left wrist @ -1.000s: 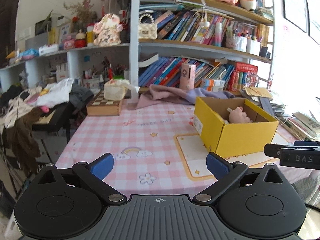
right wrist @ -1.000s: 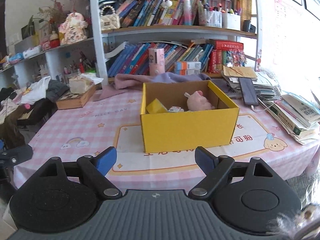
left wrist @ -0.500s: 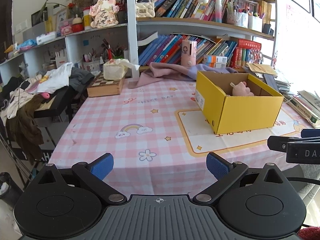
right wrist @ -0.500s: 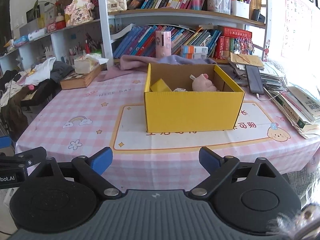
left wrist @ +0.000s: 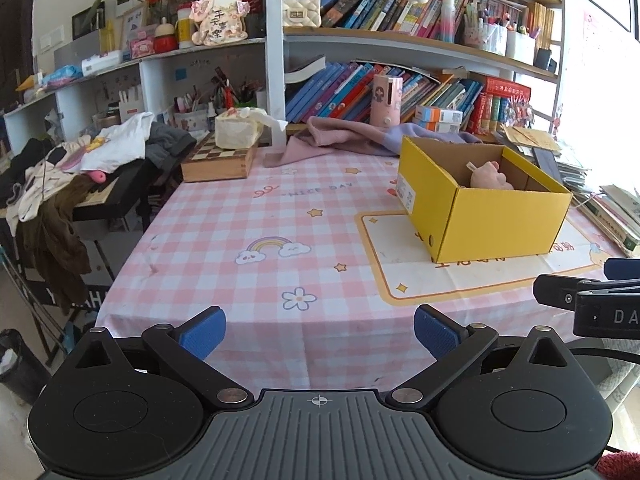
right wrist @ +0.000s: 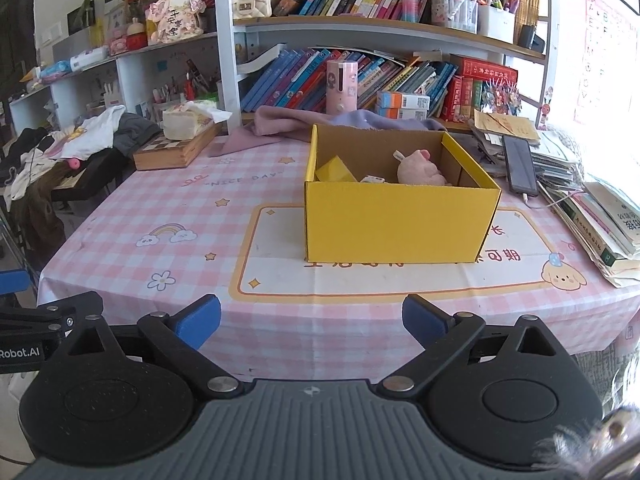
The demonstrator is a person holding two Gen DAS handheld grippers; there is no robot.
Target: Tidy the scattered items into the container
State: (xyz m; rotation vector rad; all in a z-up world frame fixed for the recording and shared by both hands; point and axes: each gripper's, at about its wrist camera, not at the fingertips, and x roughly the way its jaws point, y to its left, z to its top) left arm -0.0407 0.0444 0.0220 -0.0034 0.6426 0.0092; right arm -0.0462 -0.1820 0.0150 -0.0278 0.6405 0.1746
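A yellow cardboard box (right wrist: 400, 220) stands open on a white mat on the pink checked tablecloth; it also shows in the left wrist view (left wrist: 500, 220). Inside lie a pink plush pig (right wrist: 420, 170), a yellow block (right wrist: 334, 170) and a small white item (right wrist: 372, 179). My left gripper (left wrist: 318, 330) is open and empty, held off the table's front edge. My right gripper (right wrist: 312, 320) is open and empty, also off the front edge, facing the box.
A wooden chess box (left wrist: 218, 160) with a tissue pack sits at the back left. A pink-purple cloth (left wrist: 340, 138) lies at the back. Stacked books and a phone (right wrist: 520, 164) fill the right side. Bookshelves stand behind, and a clothes-covered stand (left wrist: 80, 176) is left.
Both grippers have pulled back from the table and risen; the box looks farther away and more tablecloth shows. Both stay open and empty.
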